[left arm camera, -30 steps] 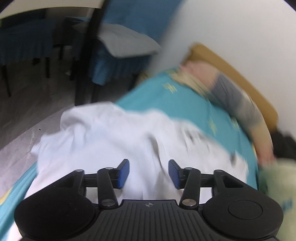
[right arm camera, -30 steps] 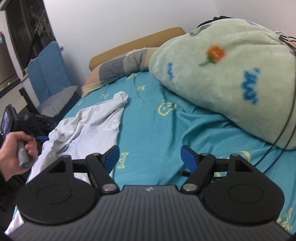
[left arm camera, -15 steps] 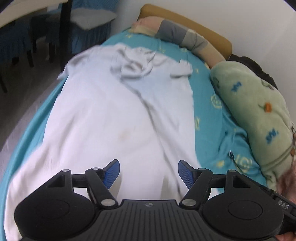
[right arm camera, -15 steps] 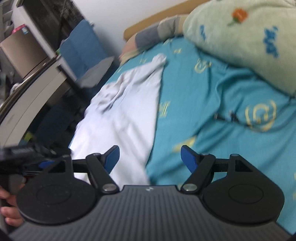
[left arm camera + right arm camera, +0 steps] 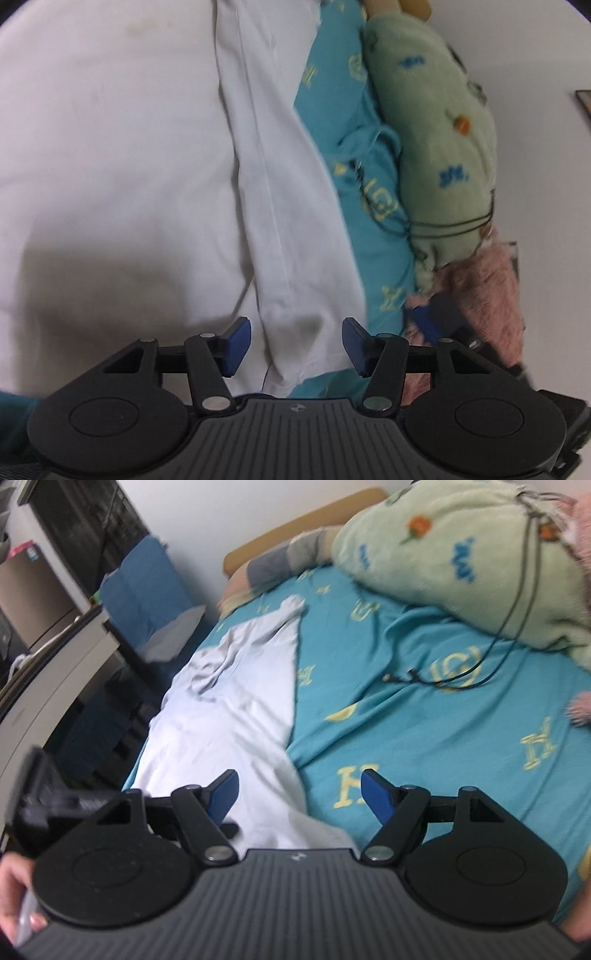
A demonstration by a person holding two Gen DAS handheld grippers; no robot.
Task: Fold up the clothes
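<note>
A white garment [image 5: 129,166] lies spread on the teal bed sheet [image 5: 332,92]. My left gripper [image 5: 296,345] hangs low over the garment's near right corner. Its jaws are closing, with a fold of the hem between the blue pads and neither pad pressing on it. In the right wrist view the same garment [image 5: 229,716] runs along the bed's left side. My right gripper [image 5: 299,795] stands open above the garment's right edge, where it meets the sheet [image 5: 424,731], with nothing gripped. A blurred hand [image 5: 14,886] holds the left gripper at the left edge of that view.
A green fleece blanket [image 5: 461,554] is heaped at the right of the bed, with a black cable [image 5: 454,679] trailing from it across the sheet. A pillow [image 5: 280,561] lies at the headboard. A blue chair [image 5: 147,579] and a desk [image 5: 44,657] stand left of the bed. A pink fuzzy sleeve [image 5: 491,295] shows at the right.
The left gripper swept down the garment to its near right corner and tipped downward; its jaws widened, then narrowed. The right gripper slid left, over the garment's edge.
</note>
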